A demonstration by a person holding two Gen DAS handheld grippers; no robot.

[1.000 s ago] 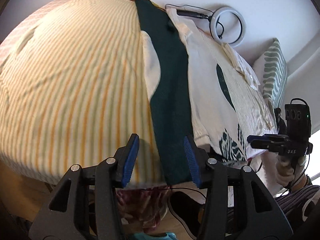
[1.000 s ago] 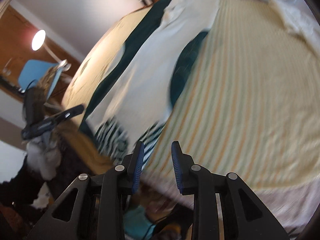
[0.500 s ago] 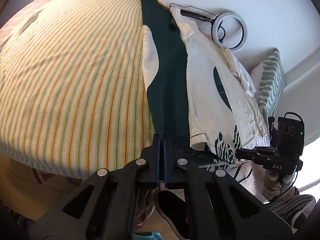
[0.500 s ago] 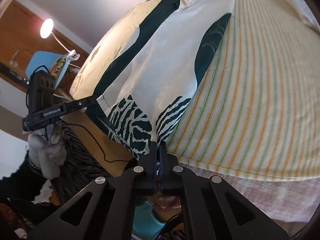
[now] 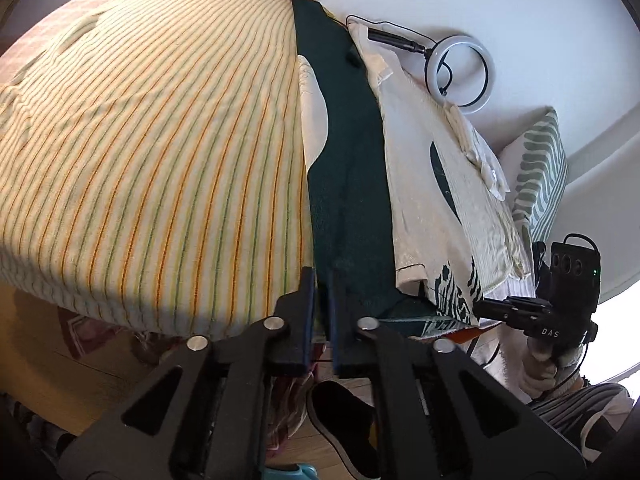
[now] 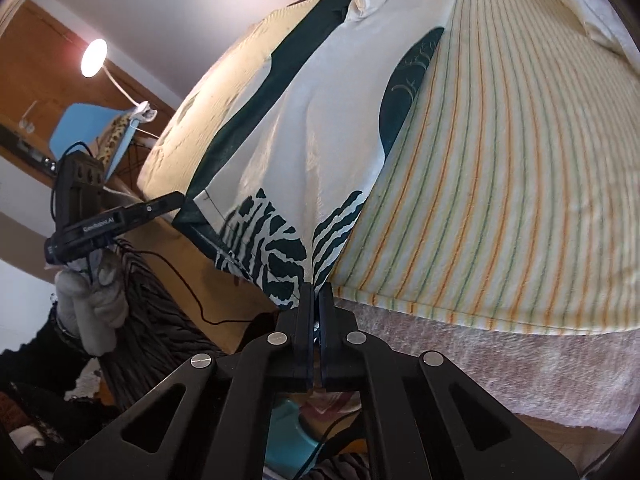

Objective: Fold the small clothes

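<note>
Garment: cream and dark green shirt with a black zebra-like print at its hem [image 6: 320, 168], spread flat along the near part of the bed, hem at the bed's front edge, collar at the far end.
Left tool [image 5: 322, 292]: jaws pressed nearly together, pinching the dark green side of the hem at the bed edge.
Right tool [image 6: 316, 300]: jaws pressed together on the printed hem corner, where it meets the bed edge.
Bed cover: cream bedspread with orange and green stripes [image 5: 160, 152], lying under the shirt on both sides.
Beyond the collar: second pale cream garment [image 5: 480, 160], crumpled near the far end of the bed.
Wall side: white ring light with black cable [image 5: 460, 76]; green-and-white wavy-pattern pillow [image 5: 540, 176].
Room, right view: lit clip-on lamp [image 6: 94, 58]; blue chair [image 6: 88, 128].
</note>
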